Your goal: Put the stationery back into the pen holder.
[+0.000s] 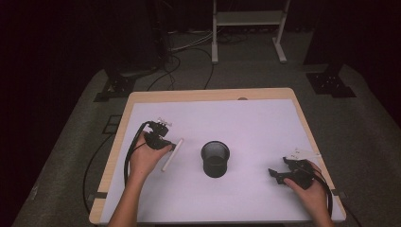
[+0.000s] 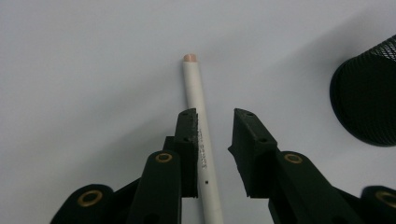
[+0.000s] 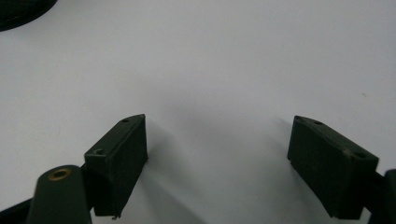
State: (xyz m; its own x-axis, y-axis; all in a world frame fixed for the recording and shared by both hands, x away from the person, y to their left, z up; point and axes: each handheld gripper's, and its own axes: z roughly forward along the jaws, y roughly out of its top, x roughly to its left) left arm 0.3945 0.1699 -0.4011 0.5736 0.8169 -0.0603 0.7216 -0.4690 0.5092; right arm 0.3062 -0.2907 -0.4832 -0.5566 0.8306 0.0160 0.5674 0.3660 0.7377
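left gripper (image 2: 212,140) is seen nearest in the left gripper view: jaws partly spread w/ a white pencil (image 2: 200,140) lying between them, one pad touching its side, the other pad apart from it by a clear gap, so no pinch yet. no earlier frame is needed to judge that: pencil is taken as resting on the white table sheet (image 1: 255,127).

in the high view the pencil (image 1: 170,155) lies at abt 9 o'clock of the black mesh cup (image 1: 215,159), near it but apart; left gripper (image 1: 165,142) sits over its far end. right gripper (image 1: 279,174) is held at abt 4 o'clock of the cup, jaws spread wide over bare sheet, nothing between them (image 3: 219,163).

to do the step well: jaws should be centred on the shaft and closed squarely across it, away from the tip, so it isn't rolled aside or levered out.

cup stands upright, mouth open; nothing is seen inside, tho the interior is dark.
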